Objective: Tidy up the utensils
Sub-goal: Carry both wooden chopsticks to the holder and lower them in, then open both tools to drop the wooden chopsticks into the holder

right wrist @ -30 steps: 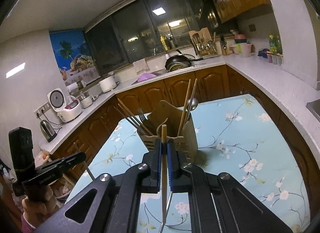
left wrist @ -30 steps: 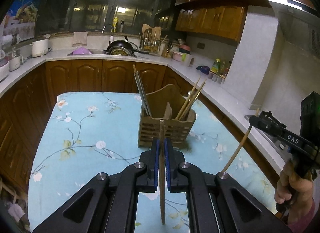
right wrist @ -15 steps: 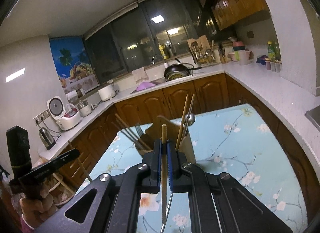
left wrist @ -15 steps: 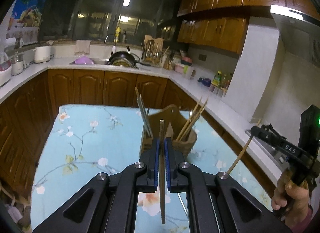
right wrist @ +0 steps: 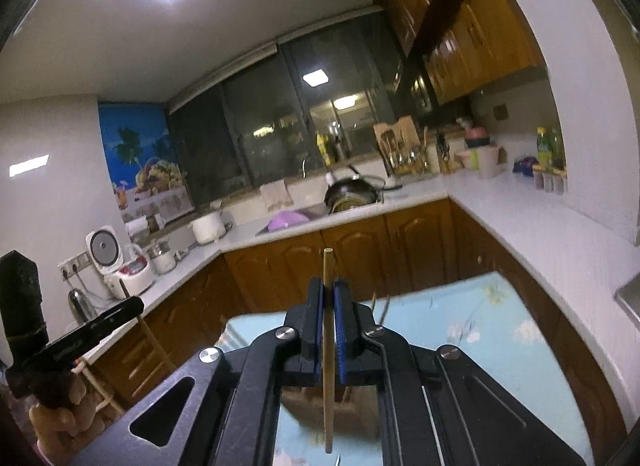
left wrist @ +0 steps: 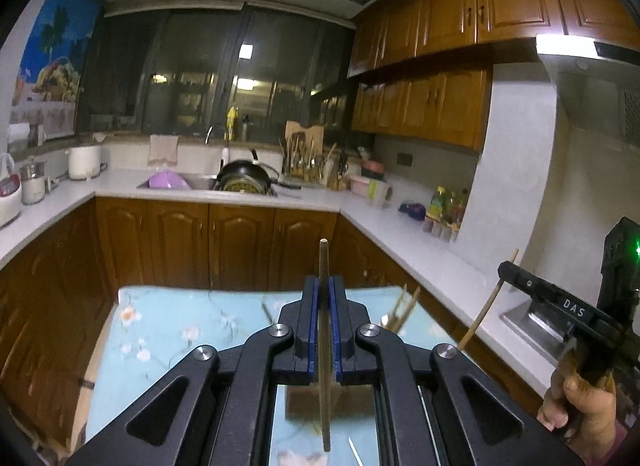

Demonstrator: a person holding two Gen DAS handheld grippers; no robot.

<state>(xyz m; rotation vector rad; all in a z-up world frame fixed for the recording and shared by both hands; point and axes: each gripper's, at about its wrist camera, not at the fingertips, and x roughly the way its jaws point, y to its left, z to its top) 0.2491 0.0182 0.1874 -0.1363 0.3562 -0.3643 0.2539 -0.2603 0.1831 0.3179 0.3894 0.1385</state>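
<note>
My left gripper is shut on a wooden chopstick held upright between its blue pads. My right gripper is shut on a second wooden chopstick, also upright; it shows at the right edge of the left wrist view too. The wooden utensil holder sits on the blue floral table, mostly hidden behind the left gripper body, with chopstick tips sticking up. In the right wrist view the holder is seen under the jaws.
White counters with brown cabinets run around the table. A sink with a black pan, a utensil rack, bottles and appliances stand on them. A wooden stool stands left of the table.
Both grippers have tilted upward and risen with their chopsticks. The holder has dropped low in both views, behind the gripper bodies. Both stay shut.
</note>
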